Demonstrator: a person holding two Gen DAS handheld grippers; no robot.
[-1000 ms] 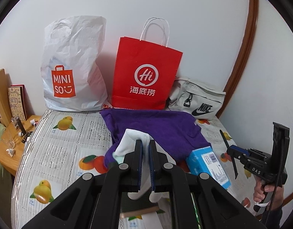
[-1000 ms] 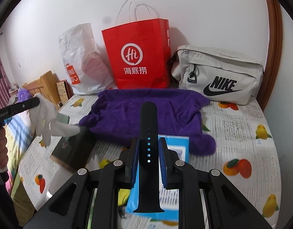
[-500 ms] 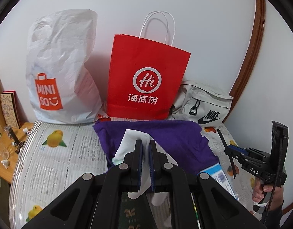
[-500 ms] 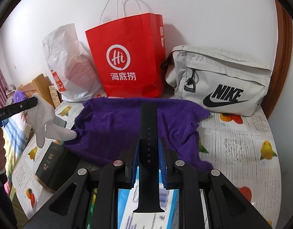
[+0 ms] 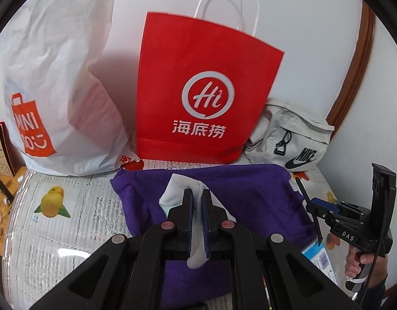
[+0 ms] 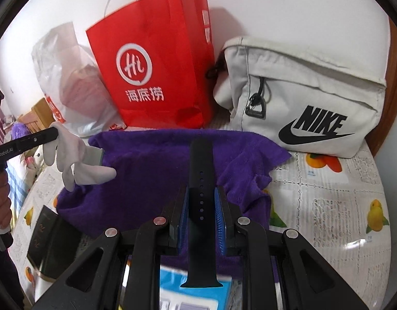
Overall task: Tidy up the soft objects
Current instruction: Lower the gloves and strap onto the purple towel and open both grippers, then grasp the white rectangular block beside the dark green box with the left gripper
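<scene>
The left gripper (image 5: 196, 201) clamps a white glove (image 5: 176, 190) above the purple towel (image 5: 239, 199). The right gripper (image 6: 201, 199) pinches a black watch strap (image 6: 201, 180) over that towel, spread on the desk (image 6: 327, 206)

Two close wrist fisheyes, angled downward, both facing purple towel (image 5: 250, 193) and red bag (image 6: 157, 67).

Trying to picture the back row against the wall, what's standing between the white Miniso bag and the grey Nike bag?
The red paper bag stands between the white Miniso bag and the grey Nike bag; the left wrist view shows all three.
</scene>
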